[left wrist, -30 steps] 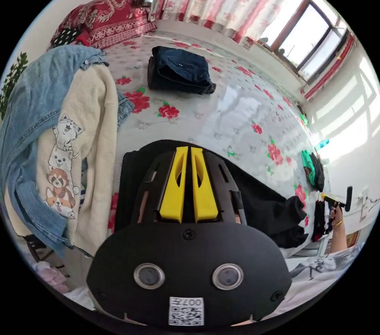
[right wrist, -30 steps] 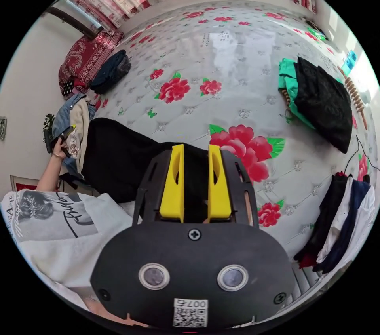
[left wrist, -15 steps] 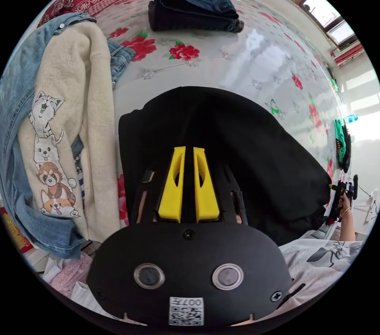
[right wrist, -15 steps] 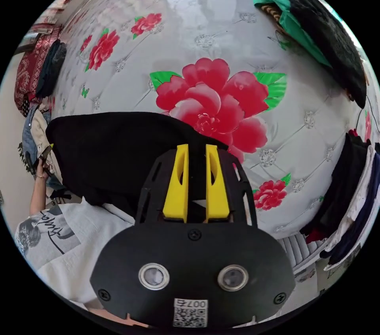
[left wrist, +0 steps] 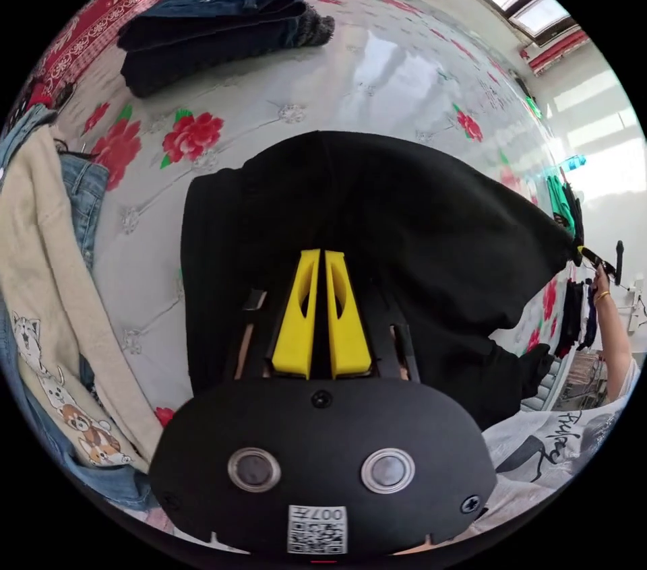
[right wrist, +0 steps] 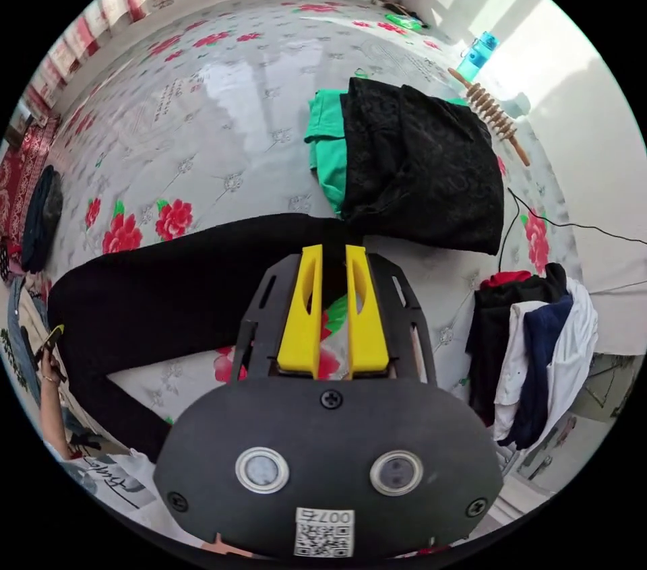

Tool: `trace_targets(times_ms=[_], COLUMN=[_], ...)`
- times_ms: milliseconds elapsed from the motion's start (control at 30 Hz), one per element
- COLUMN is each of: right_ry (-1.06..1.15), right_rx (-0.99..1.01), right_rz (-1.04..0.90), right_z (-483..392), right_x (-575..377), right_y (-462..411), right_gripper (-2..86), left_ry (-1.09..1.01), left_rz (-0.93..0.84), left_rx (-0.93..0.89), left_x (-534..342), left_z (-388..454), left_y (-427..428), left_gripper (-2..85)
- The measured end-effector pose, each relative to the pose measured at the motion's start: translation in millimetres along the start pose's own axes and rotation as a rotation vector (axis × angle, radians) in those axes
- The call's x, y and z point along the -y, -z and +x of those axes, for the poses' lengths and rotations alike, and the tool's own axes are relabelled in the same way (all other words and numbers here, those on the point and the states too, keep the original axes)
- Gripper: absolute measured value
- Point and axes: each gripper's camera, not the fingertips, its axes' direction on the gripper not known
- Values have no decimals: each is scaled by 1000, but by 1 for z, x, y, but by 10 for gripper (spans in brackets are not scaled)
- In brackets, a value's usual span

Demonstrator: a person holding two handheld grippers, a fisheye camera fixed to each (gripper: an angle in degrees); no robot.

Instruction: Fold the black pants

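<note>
Across the flowered bed (right wrist: 222,91), each hand-held gripper (left wrist: 322,255) (right wrist: 333,250) pinches the outstretched black pants (left wrist: 404,226).

Floral bed (left wrist: 377,68), black pants (left wrist: 404,226), perhaps folded jeans (left wrist: 216,17)

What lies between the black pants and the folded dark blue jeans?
Bare floral cover with one red flower separates black pants from jeans, in left gripper view.

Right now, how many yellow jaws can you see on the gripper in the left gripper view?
2: both stand side by side on the left gripper, nearly touching, over the black pants.
</note>
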Motion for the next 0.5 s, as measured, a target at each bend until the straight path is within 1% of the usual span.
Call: trace_targets(times_ms=[100,200,267,333,433,500], right_ry=[-16,70,167,255,408,495], right_rx=[-27,95,221,271,257,210], right_rz=[86,106,53,-6,-89,-111], right_z=[-8,-28,-52,-74,-108,-120], right_x=[-11,-38,-68,-96,-148,-179], right_y=[10,14,7,0,-10,-11], right_gripper=[37,43,45,45,44,41], left_ry=[-30,0,42,110,192,263], left_rz=[17,94,98,94,55,28], left_rx=[83,99,88,62,38,22], left_x=[-7,-36,-58,-96,-149,-182], left_z=[2,-13,-25,-39,-51,-60], left_y=[9,33,42,47,46,43], left_gripper=[-6,-8,-8,-8,-7,-5])
